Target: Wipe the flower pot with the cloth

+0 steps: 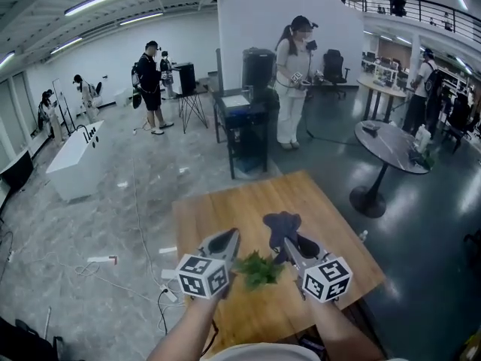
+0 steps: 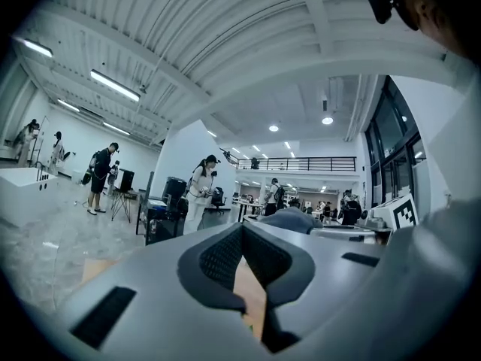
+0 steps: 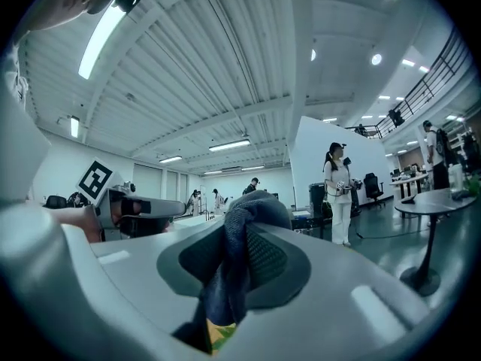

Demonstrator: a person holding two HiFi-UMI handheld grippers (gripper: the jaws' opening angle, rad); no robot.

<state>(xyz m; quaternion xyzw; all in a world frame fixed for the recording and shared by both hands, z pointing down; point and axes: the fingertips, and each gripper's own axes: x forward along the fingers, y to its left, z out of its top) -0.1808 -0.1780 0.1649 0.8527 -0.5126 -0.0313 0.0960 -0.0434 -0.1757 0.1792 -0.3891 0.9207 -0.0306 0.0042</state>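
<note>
A small green plant (image 1: 258, 269) stands near the front of the wooden table (image 1: 225, 209), between my two grippers; its flower pot is hidden under the leaves. My right gripper (image 1: 289, 239) is shut on a dark blue cloth (image 1: 282, 222), which bunches up past the jaw tips. In the right gripper view the cloth (image 3: 233, 277) fills the jaws of the right gripper (image 3: 248, 224), and a bit of green leaf (image 3: 218, 338) shows below. My left gripper (image 1: 231, 235) is just left of the plant, shut and holding nothing. In its own view the left gripper (image 2: 242, 232) shows only wood through a narrow slit.
Beyond the table's far edge stands a black cart (image 1: 248, 126) with a person (image 1: 291, 81) beside it. A round dark table (image 1: 391, 145) is at the right, a white tub (image 1: 75, 160) at the left. Cables (image 1: 161, 288) lie on the floor by the table's left side.
</note>
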